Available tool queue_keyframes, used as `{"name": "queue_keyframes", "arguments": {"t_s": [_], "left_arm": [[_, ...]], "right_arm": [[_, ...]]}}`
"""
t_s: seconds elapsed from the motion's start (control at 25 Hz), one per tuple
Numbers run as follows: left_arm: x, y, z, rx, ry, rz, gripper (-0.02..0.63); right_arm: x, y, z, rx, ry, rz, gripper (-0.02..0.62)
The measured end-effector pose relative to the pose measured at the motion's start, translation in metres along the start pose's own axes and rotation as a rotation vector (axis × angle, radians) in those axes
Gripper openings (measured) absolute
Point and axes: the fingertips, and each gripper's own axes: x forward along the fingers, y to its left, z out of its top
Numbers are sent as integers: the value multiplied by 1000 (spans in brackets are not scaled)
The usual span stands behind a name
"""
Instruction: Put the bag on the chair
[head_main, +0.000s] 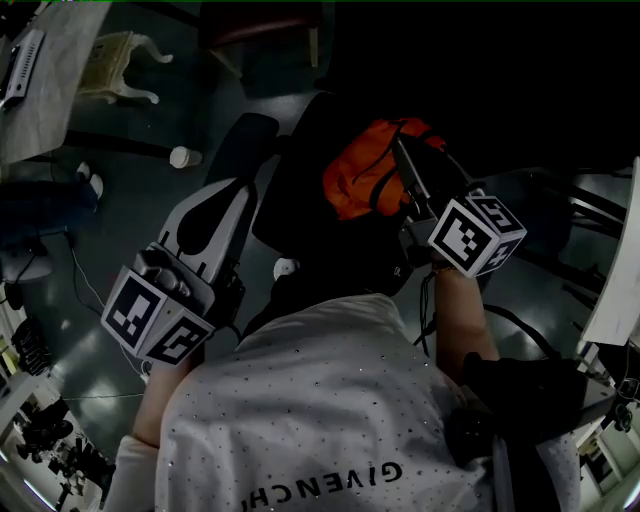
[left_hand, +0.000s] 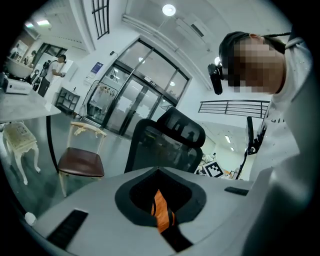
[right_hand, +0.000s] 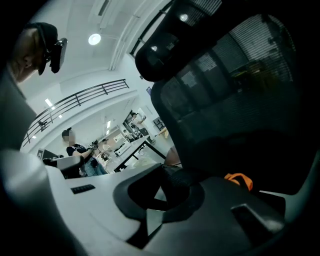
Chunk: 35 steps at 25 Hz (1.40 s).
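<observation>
The orange bag (head_main: 365, 170) hangs close to the back of the black office chair (left_hand: 167, 142); if it touches the seat cannot be seen. The right gripper (head_main: 402, 150) is closed on the bag's top. The left gripper (head_main: 255, 130) is closed on its orange strap (left_hand: 162, 212).

Beside the office chair (head_main: 300, 190), on its left, the left gripper (left_hand: 159, 192) points nearly level, jaws closed on an orange strap (left_hand: 161, 212). Close against the chair, the right gripper (head_main: 402, 150) tilts downward, jaws clamped on a dark strap (right_hand: 175, 187), with the bare right forearm (head_main: 465, 320) behind it.
</observation>
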Motion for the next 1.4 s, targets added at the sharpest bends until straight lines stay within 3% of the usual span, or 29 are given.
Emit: {"name": "queue_keyframes", "arguments": {"t_s": [0.32, 0.76, 1.04, 1.24, 1.4], "left_arm": [[12, -1, -16, 15, 57, 4, 0], [13, 1, -32, -74, 77, 53, 0], [20, 1, -41, -80, 106, 42, 0], [27, -6, -46, -72, 118, 28, 0], [30, -8, -50, -71, 128, 23, 0]], "right_arm": [[-4, -38, -32, 64, 39, -83, -2], [-9, -63, -77, 150, 101, -110, -2], [-8, -73, -97, 115, 123, -142, -2], [-13, -92, -123, 252, 122, -153, -5], [-19, -101, -138, 295, 148, -151, -2]]}}
